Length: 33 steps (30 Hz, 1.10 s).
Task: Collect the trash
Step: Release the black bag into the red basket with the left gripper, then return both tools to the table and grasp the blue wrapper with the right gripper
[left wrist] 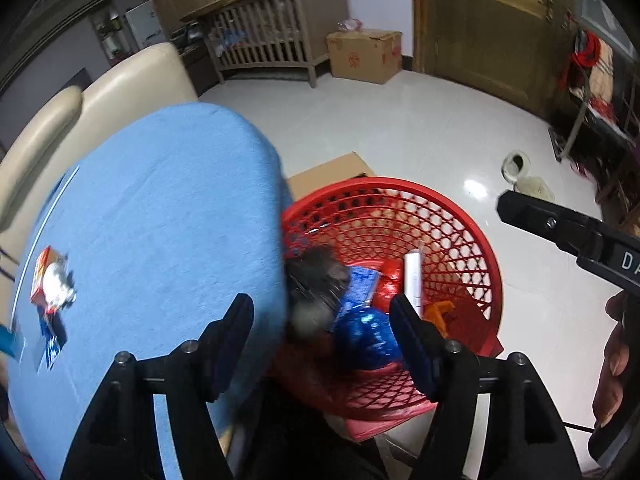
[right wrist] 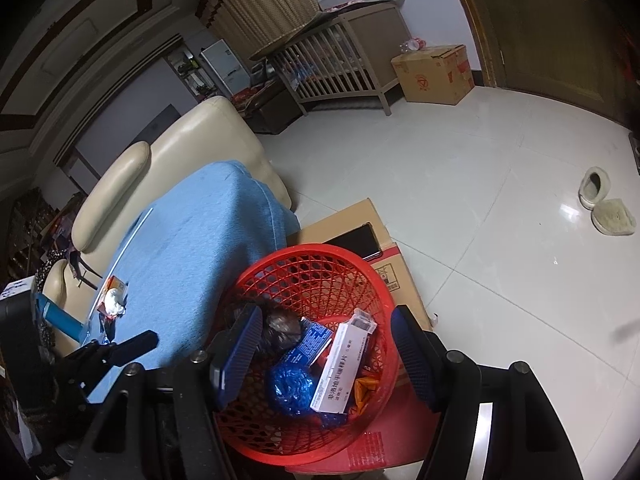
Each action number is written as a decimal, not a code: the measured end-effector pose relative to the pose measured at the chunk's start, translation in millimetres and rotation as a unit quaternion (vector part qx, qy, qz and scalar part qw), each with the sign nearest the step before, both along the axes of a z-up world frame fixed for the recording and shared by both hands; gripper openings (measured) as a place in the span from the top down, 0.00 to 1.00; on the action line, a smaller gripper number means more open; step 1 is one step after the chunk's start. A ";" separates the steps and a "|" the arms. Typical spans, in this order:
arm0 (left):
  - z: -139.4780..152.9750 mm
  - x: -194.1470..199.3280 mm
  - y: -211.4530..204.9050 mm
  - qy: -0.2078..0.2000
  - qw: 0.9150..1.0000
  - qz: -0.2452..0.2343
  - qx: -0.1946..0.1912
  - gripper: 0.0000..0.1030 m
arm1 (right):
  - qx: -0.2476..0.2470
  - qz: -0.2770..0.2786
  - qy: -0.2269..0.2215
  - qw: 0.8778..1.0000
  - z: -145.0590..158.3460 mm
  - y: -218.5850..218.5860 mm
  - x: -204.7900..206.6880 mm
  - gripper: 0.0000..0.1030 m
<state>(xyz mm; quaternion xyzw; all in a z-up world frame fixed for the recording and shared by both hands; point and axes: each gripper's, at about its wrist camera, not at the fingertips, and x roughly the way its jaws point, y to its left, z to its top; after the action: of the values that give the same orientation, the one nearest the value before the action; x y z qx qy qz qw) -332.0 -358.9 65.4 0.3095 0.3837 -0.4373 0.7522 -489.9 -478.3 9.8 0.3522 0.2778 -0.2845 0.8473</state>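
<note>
- Glossy white tile floor (right wrist: 460,184), light glaring off it
- Cream leather sofa (right wrist: 192,140) on the left
- Slatted wooden crib (right wrist: 340,68) along the pale back wall, cardboard box (right wrist: 436,74) beside it
- Wooden door (left wrist: 480,28) on the right

The basket (right wrist: 304,280) at lower centre is bright red with an open lattice pattern. Inside it lie a crinkled shiny blue wrapper (right wrist: 290,390), a white box (right wrist: 340,364) with dark printed characters, a blue printed box (right wrist: 308,342) and an orange scrap (right wrist: 366,388). The counter (left wrist: 160,208) at left wears a plain sky-blue cloth. The floor (right wrist: 460,184) is glossy white tile.
</note>
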 end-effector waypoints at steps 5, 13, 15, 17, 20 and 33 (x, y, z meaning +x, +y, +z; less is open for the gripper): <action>11.2 34.8 39.1 0.006 0.998 0.054 -0.025 0.31 | -0.007 0.022 0.008 1.000 4.7 13.0 15.6 0.32; 16.7 101.0 128.0 0.018 0.983 0.171 -0.064 0.31 | -0.028 0.084 0.029 0.996 14.8 55.3 60.1 0.32; 15.2 115.6 150.4 0.020 0.976 0.203 -0.072 0.31 | -0.032 0.101 0.036 0.994 15.2 68.2 72.2 0.32; 11.4 129.8 175.1 0.020 0.970 0.231 -0.076 0.31 | -0.037 0.123 0.047 0.991 15.0 84.1 87.3 0.32; 4.4 147.2 210.1 0.027 0.959 0.271 -0.083 0.31 | -0.045 0.155 0.061 0.985 14.0 107.8 109.5 0.32; -21.7 194.1 316.7 0.031 0.916 0.385 -0.113 0.31 | -0.048 0.272 0.101 0.956 7.9 196.9 209.1 0.32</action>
<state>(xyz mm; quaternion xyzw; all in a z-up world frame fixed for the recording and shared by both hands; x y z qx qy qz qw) -137.9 -42.2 43.7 0.0372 0.4446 -0.1640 0.8798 -280.8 -281.4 17.8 0.1915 0.4332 -0.0907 0.8761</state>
